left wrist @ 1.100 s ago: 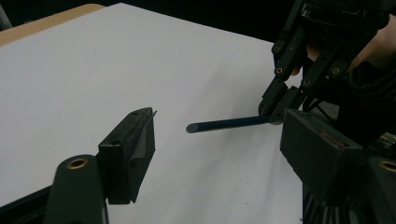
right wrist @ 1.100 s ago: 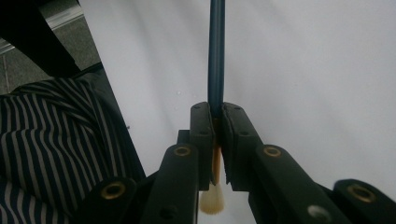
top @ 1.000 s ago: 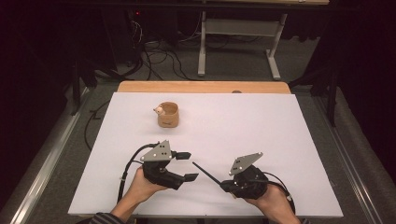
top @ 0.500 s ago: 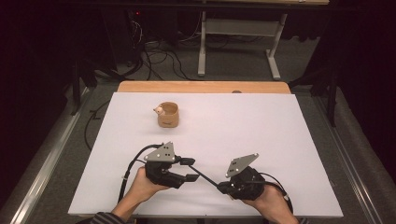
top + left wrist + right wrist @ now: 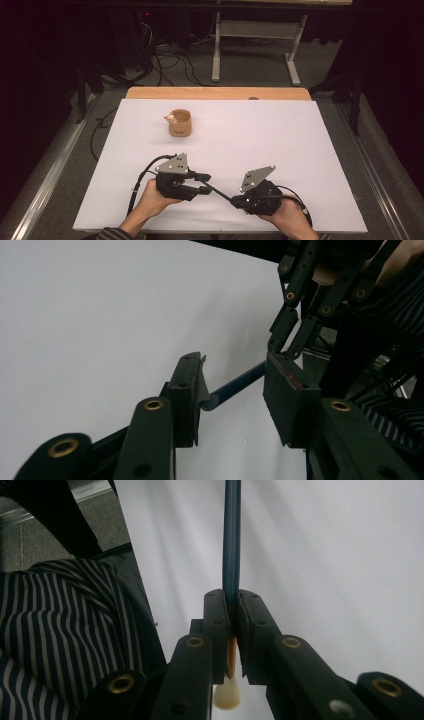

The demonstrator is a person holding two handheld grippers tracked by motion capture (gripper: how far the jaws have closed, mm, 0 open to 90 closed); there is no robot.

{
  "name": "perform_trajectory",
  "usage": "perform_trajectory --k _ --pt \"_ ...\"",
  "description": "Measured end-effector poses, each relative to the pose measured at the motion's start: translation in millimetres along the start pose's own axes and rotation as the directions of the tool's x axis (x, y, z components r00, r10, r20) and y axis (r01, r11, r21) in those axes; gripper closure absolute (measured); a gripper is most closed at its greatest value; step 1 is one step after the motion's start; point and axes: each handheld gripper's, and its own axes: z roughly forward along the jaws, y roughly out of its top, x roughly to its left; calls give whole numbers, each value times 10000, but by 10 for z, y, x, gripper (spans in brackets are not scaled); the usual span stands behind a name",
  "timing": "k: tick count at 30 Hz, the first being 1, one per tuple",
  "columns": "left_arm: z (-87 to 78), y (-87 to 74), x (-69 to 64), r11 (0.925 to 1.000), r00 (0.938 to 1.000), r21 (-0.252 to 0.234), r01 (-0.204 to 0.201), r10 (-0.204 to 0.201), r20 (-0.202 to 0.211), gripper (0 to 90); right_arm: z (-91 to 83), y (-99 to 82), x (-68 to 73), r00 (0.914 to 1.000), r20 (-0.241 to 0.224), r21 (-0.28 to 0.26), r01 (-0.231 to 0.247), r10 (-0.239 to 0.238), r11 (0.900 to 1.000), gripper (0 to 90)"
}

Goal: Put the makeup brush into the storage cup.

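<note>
Right gripper (image 5: 234,200): black two-jaw tool with a grey three-cornered plate, held in the person's right hand (image 5: 290,220) at about 5 o'clock on the table; jaws fully closed, clamped on the brush.
Brush (image 5: 216,190): thin dark-blue stick-shaped handle with an orange neck and a pale bristle tuft; in the right gripper view the blue shaft (image 5: 231,540) ran up from between the closed pads toward 12 o'clock, the tuft (image 5: 227,697) hanging out behind them at 6 o'clock.
Brush, position: lifted near the table's front edge, bridging the two grippers, its free end pointing toward 10 o'clock at the left gripper.
Left gripper (image 5: 204,183): matching black tool in the left hand (image 5: 150,200), at about 7 o'clock on the table; jaws partway open and just been closing, with the brush's free end between them.
Left gripper, contact: in the left gripper view the blue tip (image 5: 215,400) sat against the left-hand pad (image 5: 190,390); the right-hand pad (image 5: 290,400) stood clear of it, so no grip.
Table (image 5: 280,130): white rectangular sheet over a wooden top.
Cup (image 5: 180,122): small round tan wooden cup with a small pale object at its rim, at 11 o'clock, well apart from both grippers.
Sleeve (image 5: 55,625): dark cloth with pale stripes, at 9 o'clock in the right gripper view.
</note>
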Motion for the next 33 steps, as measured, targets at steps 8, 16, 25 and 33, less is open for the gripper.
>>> perform_trajectory --k 8,16,25,33 --pt "-15 4 6 10000 9998 -11 3 -3 190 668 -2 2 2 9997 -47 -33 240 -240 9997 857" --pt "-28 12 2 9999 9996 76 -86 84 274 690 4 0 3 9994 -28 -46 340 -340 9994 856" --pt "-44 32 -1 10000 9971 32 -92 89 758 752 24 -9 1 9979 51 -13 642 -642 9979 850" --pt "-76 97 -61 9991 9916 -330 -274 313 1257 849 27 -2 -4 9970 355 -193 689 -682 9974 814"
